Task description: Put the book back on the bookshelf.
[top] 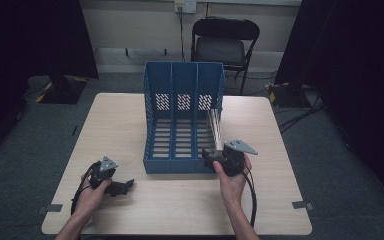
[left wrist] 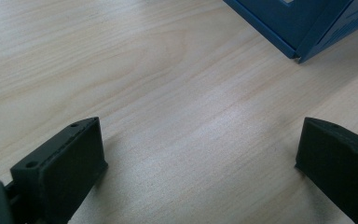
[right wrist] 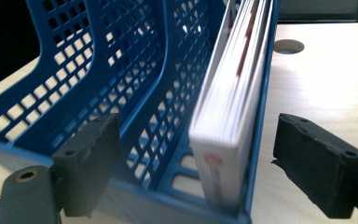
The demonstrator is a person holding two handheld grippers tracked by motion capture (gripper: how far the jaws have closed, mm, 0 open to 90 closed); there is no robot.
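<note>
While both grippers' jaws stand spread, the blue rack (top: 182, 117) holds a book (right wrist: 230, 116) in its rightmost compartment.

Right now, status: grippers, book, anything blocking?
Left hand-held gripper open over bare table. Right hand-held gripper open, jaws straddling book in blue file rack. Nothing blocking.
</note>
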